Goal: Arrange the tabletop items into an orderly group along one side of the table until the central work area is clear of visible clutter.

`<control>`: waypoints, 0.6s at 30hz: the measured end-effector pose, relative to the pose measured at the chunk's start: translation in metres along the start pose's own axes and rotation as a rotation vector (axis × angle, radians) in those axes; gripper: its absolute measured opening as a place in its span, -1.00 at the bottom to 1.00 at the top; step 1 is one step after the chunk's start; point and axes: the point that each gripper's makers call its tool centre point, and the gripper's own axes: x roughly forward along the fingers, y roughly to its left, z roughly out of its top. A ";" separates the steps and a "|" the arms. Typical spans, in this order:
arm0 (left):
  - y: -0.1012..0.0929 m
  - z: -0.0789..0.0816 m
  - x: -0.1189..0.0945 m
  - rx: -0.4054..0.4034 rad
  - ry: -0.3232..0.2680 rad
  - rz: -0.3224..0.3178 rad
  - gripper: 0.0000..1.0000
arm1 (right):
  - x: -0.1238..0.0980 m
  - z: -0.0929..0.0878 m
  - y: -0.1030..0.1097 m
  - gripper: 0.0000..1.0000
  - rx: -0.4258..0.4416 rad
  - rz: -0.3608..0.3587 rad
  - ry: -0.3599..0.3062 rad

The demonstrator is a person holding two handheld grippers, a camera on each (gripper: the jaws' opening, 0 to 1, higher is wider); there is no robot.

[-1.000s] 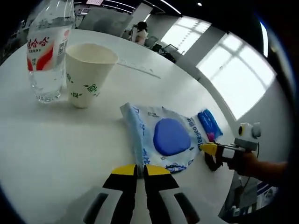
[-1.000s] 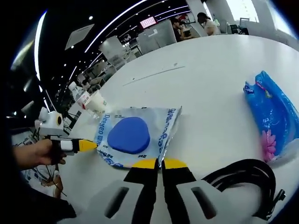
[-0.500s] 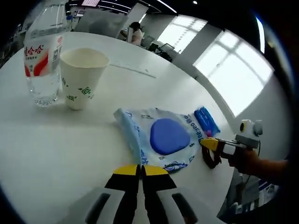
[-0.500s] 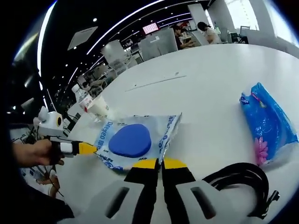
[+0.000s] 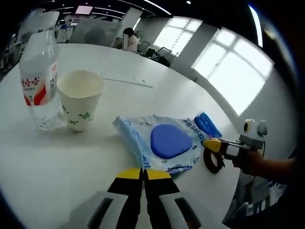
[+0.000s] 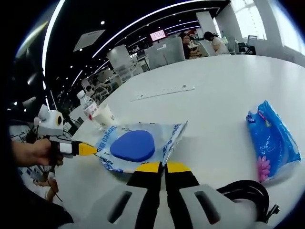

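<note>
In the left gripper view, a clear water bottle (image 5: 38, 83) with a red and white label stands upright at the far left of the white bench (image 5: 62, 162). Just beside it on its right stands a paper cup (image 5: 80, 99) with green print, open end up; whether the two touch cannot be told. Beyond them a long thin ruler (image 5: 125, 79) lies flat on the bench. At centre lies the pale blue wipes packet (image 5: 164, 145) with its dark blue oval lid facing up. The left gripper (image 5: 143, 174) has its yellow-tipped jaws drawn together on the packet's near edge seam, pinching it. At the packet's far right end the right gripper (image 5: 213, 144) comes in, held by a hand (image 5: 250, 163), its yellow tip on the packet's opposite edge. Just behind it a blue tissue pack (image 5: 207, 125) lies on the bench, and a dark cable loop (image 5: 211, 161) lies below the tip.

In the right gripper view, the left gripper (image 6: 82, 149) enters from the left in a hand (image 6: 33, 152), its tip at the packet's (image 6: 138, 148) edge. The bottle (image 6: 86, 107) and cup (image 6: 105, 116) stand behind it. The right gripper (image 6: 159, 167) has its jaws closed on the packet's raised seam. The ruler (image 6: 162, 90) lies farther off. To the right, well apart, lies the blue tissue pack (image 6: 271, 140), and a black cable (image 6: 243, 191) coils by the near edge.
</note>
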 end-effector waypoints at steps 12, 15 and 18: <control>-0.001 0.024 0.000 0.007 -0.042 0.007 -1.00 | 0.004 0.024 0.001 -1.00 -0.034 -0.005 -0.048; -0.003 0.029 0.000 0.004 -0.048 0.008 -1.00 | 0.005 0.028 -0.001 -1.00 -0.041 -0.007 -0.053; -0.006 0.033 0.001 0.001 -0.054 0.008 -1.00 | 0.006 0.032 -0.003 -1.00 -0.047 -0.010 -0.057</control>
